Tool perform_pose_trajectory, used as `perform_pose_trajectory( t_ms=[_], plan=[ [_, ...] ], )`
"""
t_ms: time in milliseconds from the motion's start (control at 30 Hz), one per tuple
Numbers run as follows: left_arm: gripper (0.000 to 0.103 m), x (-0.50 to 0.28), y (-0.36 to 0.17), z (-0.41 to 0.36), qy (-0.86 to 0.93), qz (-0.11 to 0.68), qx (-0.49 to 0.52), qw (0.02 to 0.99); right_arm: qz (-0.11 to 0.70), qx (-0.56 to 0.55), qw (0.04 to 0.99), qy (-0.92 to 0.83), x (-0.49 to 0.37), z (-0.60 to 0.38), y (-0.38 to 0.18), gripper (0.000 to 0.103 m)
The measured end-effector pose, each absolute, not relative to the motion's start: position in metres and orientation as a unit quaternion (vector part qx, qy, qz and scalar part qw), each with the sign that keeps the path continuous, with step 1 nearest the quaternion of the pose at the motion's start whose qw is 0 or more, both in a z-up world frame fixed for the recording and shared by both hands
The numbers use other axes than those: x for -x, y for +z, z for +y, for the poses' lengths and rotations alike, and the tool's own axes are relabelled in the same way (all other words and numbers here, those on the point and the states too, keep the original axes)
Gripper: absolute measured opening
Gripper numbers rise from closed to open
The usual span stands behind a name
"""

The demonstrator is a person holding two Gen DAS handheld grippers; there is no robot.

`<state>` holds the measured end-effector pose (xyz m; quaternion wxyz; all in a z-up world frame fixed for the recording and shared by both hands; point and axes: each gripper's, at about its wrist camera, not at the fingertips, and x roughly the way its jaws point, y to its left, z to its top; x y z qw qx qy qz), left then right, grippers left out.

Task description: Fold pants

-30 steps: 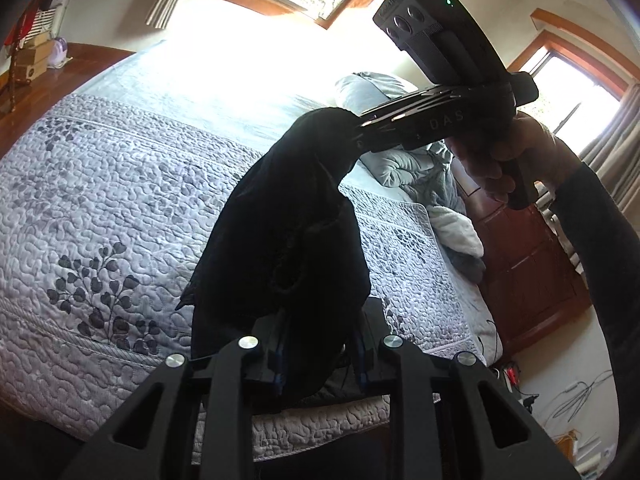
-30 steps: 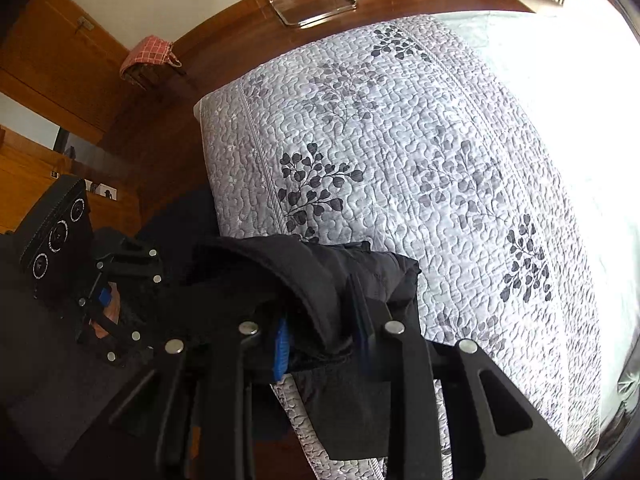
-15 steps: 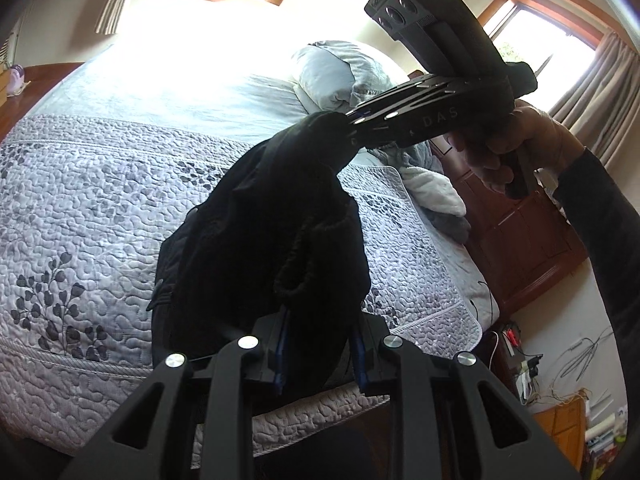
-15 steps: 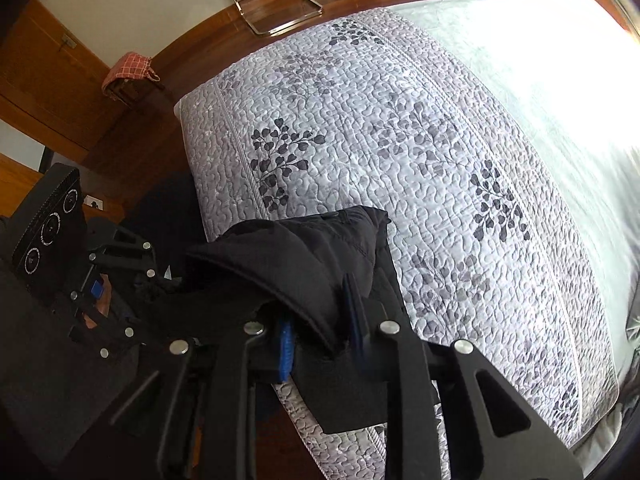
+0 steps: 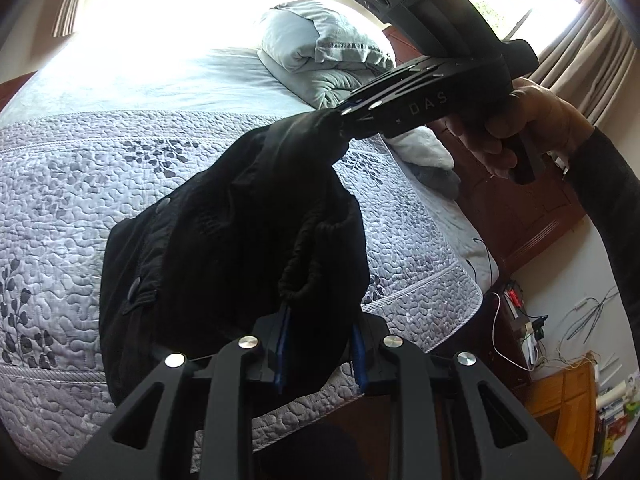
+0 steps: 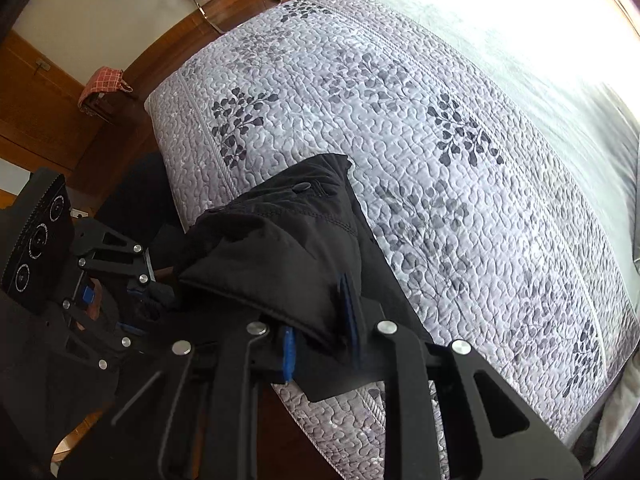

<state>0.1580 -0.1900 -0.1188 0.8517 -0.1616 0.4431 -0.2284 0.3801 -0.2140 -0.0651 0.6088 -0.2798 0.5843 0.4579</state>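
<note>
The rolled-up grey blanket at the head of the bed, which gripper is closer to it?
Right. The right gripper hangs just in front of the rolled-up grey blanket, holding the black pants. The left gripper is back by the bed's foot.

The black pants (image 5: 224, 240) hung bunched above the near edge of the quilted bed, gathered waistband nearest, buttoned pocket flap to the left, the far corner pulled up to the right.
</note>
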Motion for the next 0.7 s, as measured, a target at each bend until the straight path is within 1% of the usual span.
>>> perform_pose_trajectory(
  t_ms=[433,700],
  plan=[
    [0.025,-0.179,-0.18,-0.259,-0.243,0.489,0.129,0.828,0.596,0.277,0.612,0.44,-0.391,-0.283,-0.134,0.018],
    [0.025,-0.189,-0.211,-0.277,-0.244,0.512,0.117,0.816,0.6,0.262,0.614,0.442,-0.397,-0.31,-0.169,0.018]
  ],
)
